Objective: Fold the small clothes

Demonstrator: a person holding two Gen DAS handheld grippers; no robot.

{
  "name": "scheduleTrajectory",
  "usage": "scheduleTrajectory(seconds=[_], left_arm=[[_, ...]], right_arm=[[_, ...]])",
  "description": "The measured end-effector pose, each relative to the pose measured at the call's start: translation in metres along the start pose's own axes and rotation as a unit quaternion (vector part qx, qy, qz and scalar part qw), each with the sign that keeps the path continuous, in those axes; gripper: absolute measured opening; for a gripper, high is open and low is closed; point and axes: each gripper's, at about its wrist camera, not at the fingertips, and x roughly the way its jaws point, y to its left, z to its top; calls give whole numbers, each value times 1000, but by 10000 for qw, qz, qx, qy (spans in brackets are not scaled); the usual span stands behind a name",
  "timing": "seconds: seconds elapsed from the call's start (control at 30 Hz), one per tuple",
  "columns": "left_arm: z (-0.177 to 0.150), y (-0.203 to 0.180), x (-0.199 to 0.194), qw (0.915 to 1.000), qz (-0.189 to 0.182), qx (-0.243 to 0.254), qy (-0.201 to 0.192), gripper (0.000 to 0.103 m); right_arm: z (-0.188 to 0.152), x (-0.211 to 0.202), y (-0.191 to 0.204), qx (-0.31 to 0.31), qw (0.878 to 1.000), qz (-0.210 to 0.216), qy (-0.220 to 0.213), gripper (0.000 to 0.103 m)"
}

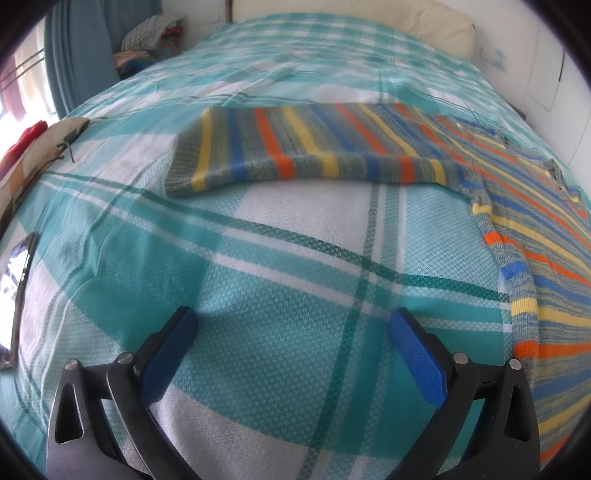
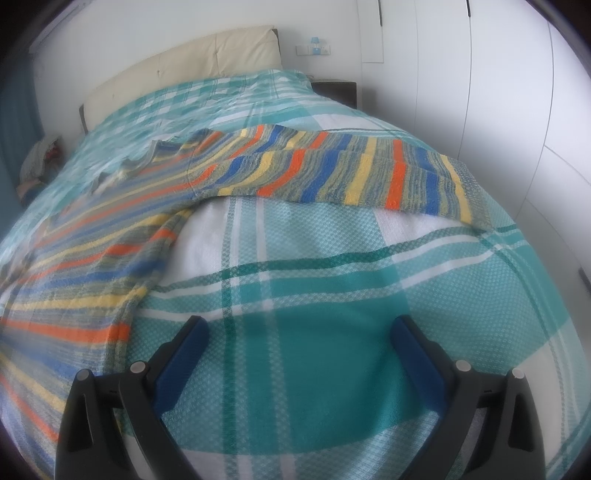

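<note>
Nearest in each wrist view we see the tool itself. The left gripper (image 1: 291,325) hangs over bare bedspread (image 1: 280,266) with its blue pads (image 1: 415,354) spread wide and nothing between them; the right gripper (image 2: 299,336) is likewise released and empty. Both point forward and slightly downward along the bed, each just short of the sweater's near edge and not touching it.

Beyond the grippers lies the sweater (image 1: 369,144), striped in orange, blue and yellow, flat on the bedspread. Relative to the sweater's body, the left sleeve (image 1: 295,151) stretches straight out to the left, and the right sleeve (image 2: 369,177) straight out to the right. The collar end points toward the headboard (image 2: 184,70).

We judge the task to be at its start: the garment is spread and smoothed, yet no fold shows, since both sleeves are fully extended and the body is single-layered as far as we can tell. All folds remain, sleeves first by our reading.

Left of the sweater, near the bed edge, lie a phone (image 1: 18,288) and a red item (image 1: 26,138); a pile of clothes (image 1: 151,33) sits beyond.
</note>
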Motion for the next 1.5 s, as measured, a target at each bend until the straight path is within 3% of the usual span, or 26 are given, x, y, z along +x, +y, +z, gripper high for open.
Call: scheduleTrajectory(seconds=[1.5], left_arm=[[0,0,0,10000,0,3,2,103]], right_arm=[[0,3,2,-73,9998,-153,54,102]])
